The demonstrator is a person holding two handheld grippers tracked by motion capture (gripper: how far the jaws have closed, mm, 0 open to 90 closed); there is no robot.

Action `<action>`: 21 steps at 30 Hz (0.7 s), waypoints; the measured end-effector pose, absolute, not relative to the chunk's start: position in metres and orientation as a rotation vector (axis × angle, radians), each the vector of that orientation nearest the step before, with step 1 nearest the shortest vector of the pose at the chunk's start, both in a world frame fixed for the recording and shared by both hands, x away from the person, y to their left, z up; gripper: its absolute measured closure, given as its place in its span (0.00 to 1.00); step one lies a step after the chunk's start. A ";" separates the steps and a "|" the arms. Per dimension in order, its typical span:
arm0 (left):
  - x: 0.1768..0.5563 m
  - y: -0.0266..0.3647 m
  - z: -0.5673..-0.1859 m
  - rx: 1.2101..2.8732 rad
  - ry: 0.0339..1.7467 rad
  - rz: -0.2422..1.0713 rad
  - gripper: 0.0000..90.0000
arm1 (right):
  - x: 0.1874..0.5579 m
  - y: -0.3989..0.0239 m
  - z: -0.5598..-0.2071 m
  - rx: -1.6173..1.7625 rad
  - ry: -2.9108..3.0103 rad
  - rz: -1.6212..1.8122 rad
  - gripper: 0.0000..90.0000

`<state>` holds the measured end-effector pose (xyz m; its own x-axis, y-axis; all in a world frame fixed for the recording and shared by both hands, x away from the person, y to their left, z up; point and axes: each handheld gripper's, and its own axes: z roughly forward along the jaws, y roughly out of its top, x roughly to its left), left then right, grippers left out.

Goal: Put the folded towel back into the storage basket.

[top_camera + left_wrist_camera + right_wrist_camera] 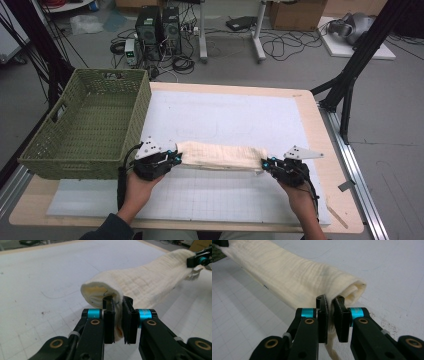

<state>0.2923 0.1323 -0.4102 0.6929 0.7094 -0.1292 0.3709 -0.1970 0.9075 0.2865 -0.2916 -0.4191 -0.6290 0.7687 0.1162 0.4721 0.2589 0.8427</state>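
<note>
A cream cloth, rolled or folded into a long bundle, lies stretched across the white gridded mat near the table's front. My left gripper is shut on the bundle's left end; in the left gripper view its jaws pinch the cloth edge at the gripper. My right gripper is shut on the right end; the right gripper view shows the cloth pressed between the jaws of that gripper. The other gripper holds the far end.
A green woven basket stands empty on the table's left side, close to my left hand. The wooden table edge runs along the right. Computers and cables sit on the floor beyond the table.
</note>
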 end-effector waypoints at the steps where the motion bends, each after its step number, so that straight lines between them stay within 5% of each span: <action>1: 0.292 0.133 -0.410 1.806 0.853 0.386 0.90 | 0.287 -0.291 -0.419 1.129 2.220 1.306 0.92; 21: 0.291 0.135 -0.395 1.762 0.833 0.403 0.90 | 0.293 -0.294 -0.406 1.139 2.162 1.366 0.92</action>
<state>0.2914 0.1355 -0.3947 0.6960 0.7062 -0.1298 0.3362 -0.1608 0.9280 0.2931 -0.2937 -0.4064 -0.6208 0.7736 0.1267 0.4464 0.2161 0.8683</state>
